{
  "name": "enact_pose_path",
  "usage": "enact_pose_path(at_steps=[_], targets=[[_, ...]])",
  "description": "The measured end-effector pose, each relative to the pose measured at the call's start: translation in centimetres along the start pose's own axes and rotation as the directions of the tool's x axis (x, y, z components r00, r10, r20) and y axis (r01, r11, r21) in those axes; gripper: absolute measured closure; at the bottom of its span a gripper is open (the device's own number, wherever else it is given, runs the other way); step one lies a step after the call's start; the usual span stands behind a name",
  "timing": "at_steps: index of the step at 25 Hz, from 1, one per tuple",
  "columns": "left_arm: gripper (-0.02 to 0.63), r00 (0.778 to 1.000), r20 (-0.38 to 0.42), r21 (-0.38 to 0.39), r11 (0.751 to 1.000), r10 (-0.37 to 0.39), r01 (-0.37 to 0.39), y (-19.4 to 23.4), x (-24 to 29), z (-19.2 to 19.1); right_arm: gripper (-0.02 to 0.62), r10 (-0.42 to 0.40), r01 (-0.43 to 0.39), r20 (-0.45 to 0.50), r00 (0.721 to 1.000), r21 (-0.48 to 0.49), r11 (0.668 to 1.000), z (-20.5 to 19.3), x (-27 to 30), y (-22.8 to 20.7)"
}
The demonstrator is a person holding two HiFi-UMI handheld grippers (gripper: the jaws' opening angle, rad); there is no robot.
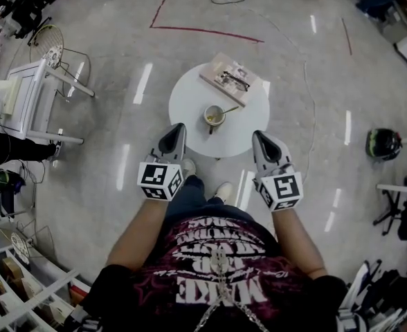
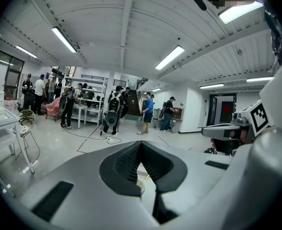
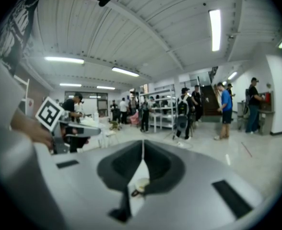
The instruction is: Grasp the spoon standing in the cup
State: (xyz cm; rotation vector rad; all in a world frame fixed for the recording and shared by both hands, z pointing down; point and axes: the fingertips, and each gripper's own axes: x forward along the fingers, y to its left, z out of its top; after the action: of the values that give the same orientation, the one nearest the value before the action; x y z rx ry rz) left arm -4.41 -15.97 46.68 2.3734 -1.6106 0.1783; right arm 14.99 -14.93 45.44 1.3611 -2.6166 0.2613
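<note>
A small cup [image 1: 214, 117] stands near the middle of the round white table [image 1: 186, 102]. A spoon [image 1: 229, 109] stands in it, its handle leaning to the upper right. Both grippers hover at the table's near edge, short of the cup. My left gripper [image 1: 176, 128] is left of the cup and my right gripper [image 1: 258, 135] is right of it. Each has its jaws together and nothing between them. In the left gripper view the cup [image 2: 140, 184] peeps through the gap below the shut left gripper [image 2: 140, 143]. The right gripper view shows the cup [image 3: 140, 184] below the shut right gripper [image 3: 143, 142].
A book with glasses on it [image 1: 230, 79] lies at the table's far side. A white rack [image 1: 30, 99] and a wire chair [image 1: 51, 47] stand to the left. A dark helmet [image 1: 383, 144] lies on the floor at right. People [image 2: 113, 110] stand far off.
</note>
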Motion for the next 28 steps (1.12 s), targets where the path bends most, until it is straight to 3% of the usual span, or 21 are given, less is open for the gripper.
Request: enact_pose_path(at_steps=[10, 28], targets=[[0.581, 0.999, -0.034, -0.003, 0.999, -0.036, 0.036, 3.7, 2.7, 0.0, 0.561, -0.022, 0.022, -0.021, 1.0, 0.018, 1.0, 0.4, 4.9, 0.3], [0.581, 0.968, -0.046, -0.009, 0.969, -0.248, 0.248, 8.8, 12.3, 2.1, 0.56, -0.149, 0.152, -0.067, 0.987, 0.035, 0.988, 2.0, 12.0, -0.3]])
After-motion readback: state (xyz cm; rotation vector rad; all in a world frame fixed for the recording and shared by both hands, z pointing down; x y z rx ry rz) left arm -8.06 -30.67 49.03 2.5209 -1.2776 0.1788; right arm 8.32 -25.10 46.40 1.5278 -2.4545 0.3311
